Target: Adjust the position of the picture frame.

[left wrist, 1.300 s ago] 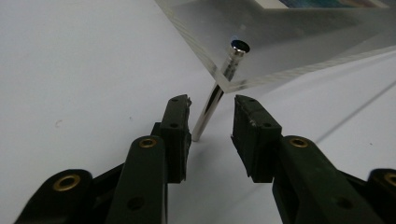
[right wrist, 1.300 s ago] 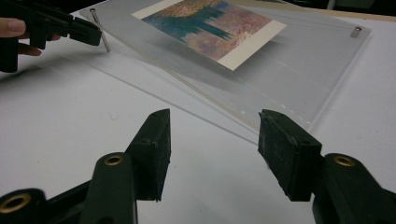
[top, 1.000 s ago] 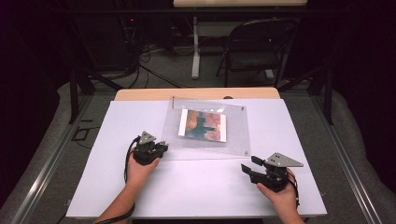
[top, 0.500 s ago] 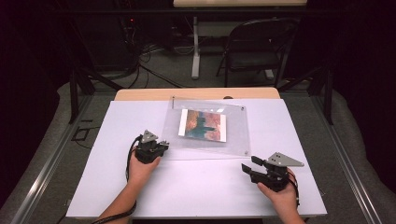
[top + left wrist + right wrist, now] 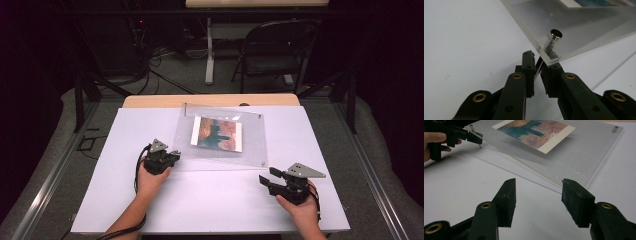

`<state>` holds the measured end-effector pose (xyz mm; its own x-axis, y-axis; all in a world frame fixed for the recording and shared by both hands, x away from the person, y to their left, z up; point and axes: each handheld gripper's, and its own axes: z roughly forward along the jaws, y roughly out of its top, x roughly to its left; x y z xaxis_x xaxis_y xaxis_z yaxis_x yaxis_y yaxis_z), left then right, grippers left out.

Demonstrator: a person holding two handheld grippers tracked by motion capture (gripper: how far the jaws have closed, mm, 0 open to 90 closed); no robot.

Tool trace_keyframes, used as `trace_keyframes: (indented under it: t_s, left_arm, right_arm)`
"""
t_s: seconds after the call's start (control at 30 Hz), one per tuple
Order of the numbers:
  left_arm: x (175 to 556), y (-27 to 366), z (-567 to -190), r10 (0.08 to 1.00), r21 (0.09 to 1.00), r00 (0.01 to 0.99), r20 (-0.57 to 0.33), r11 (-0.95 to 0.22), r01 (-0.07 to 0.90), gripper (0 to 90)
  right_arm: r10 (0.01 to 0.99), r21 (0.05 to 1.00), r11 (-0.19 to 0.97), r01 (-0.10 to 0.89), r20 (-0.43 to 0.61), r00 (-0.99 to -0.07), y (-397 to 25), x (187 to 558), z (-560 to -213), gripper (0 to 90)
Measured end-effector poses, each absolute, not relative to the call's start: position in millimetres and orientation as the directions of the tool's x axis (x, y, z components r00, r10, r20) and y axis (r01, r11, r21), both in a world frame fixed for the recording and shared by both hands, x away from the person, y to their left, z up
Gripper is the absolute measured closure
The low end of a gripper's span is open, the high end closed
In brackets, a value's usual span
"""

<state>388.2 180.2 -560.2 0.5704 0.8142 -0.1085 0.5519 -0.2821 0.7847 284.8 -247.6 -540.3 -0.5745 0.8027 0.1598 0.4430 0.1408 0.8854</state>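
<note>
So there's a white table (image 5: 210, 200) with a clear acrylic photo frame (image 5: 250, 145) lying on its far half, roughly centred. It's two transparent sheets sandwiching a print (image 5: 217, 133) with teal and orange-red colours and a white border, with small metal standoff pins (image 5: 554, 37) at the corners.

The left gripper (image 5: 173, 156) is at the frame's near left corner. In the left gripper view its jaws are narrowed down close to each other with the corner of the acrylic poking in right at the tips (image 5: 541, 65), and the metal pin sits just beyond them. Looks like they're pinching the corner edge, though the actual contact is tight and hard to make out. That corner appears lifted a bit off the table; in the right gripper view you can see the upper sheet tilted up on that side, with its shadow under it.

The right gripper (image 5: 266, 177) is off the near right corner of the frame, apart from it, low over the bare table. Its jaws are spread wide with nothing between them (image 5: 537, 200), pointing toward the frame's near edge.

Beyond the table there's a folding chair (image 5: 275, 50) and some cables (image 5: 165, 75) on the floor.
</note>
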Motion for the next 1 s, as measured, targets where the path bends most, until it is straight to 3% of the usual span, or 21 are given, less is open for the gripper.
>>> trace_keyframes:
  t_s: [0.27,0.37,1.0]
  left_arm:
    - [377.8,174.3,-555.3,0.793,0.783,0.600,-0.105,-0.307,0.542,81.9]
    - [371.5,171.3,-552.4,0.781,0.785,0.616,-0.108,-0.313,0.535,82.3]
    - [315.6,122.0,-545.8,0.645,0.772,0.750,-0.147,-0.399,0.495,83.3]
  right_arm:
    - [0.801,0.881,0.140,0.452,0.168,-0.574,-248.0,285.9,-541.7,45.2]
    - [0.789,0.864,0.149,0.482,0.190,-0.584,-246.1,286.3,-543.1,49.9]
    - [0.802,0.810,0.177,0.559,0.210,-0.558,-244.5,288.1,-546.7,59.2]
